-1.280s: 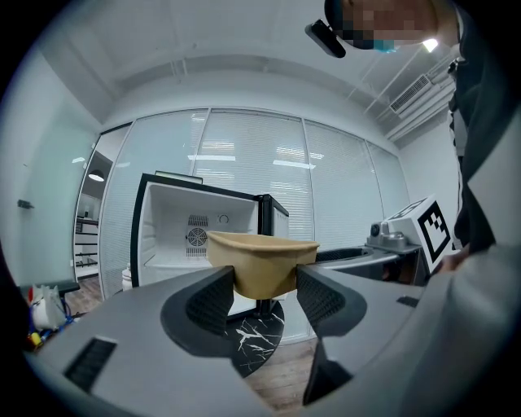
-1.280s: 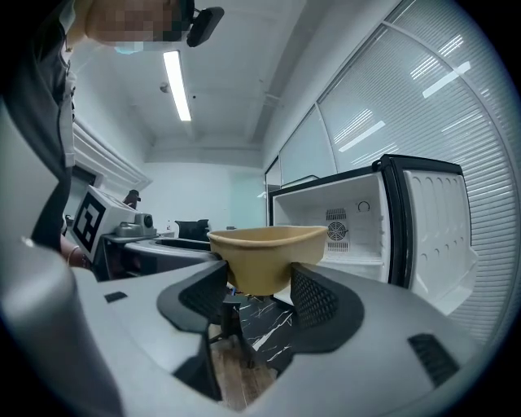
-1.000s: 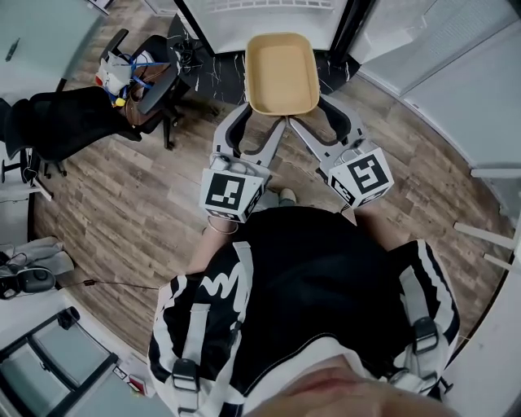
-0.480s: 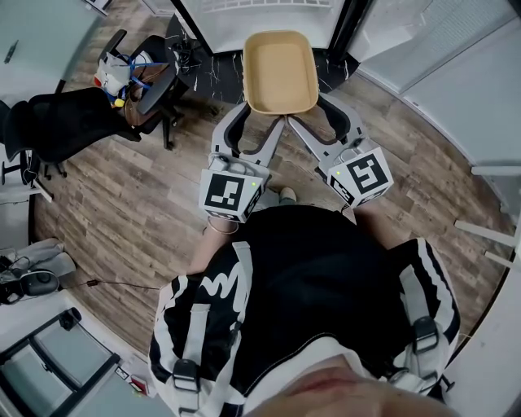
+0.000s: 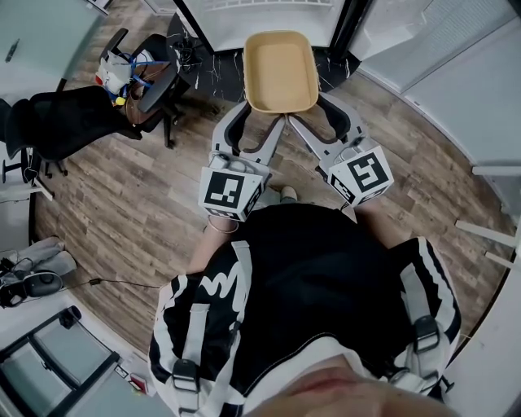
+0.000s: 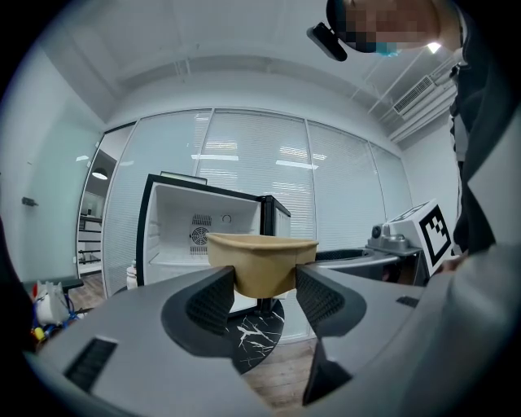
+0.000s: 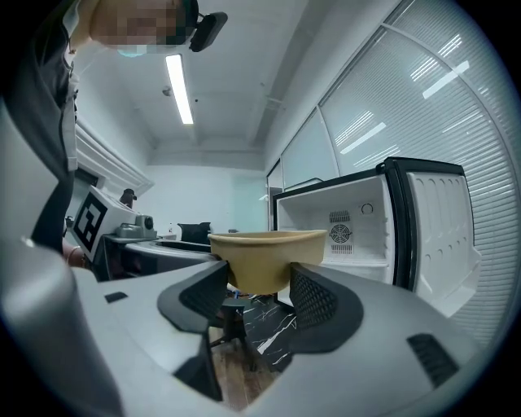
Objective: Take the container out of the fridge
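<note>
Left gripper point(image 6: 264, 287) and right gripper point(image 7: 259, 283): each pair of jaws pinches the near end of the tan container point(image 5: 282, 72), held at 12 o'clock over the wood floor point(image 5: 122, 204). Beyond, the open fridge point(image 5: 264, 15). A black chair point(image 5: 65, 122) stands at 10 o'clock, well apart.

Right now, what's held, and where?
The tan container, clamped at its near end: left gripper on the left corner, right gripper on the right corner.
</note>
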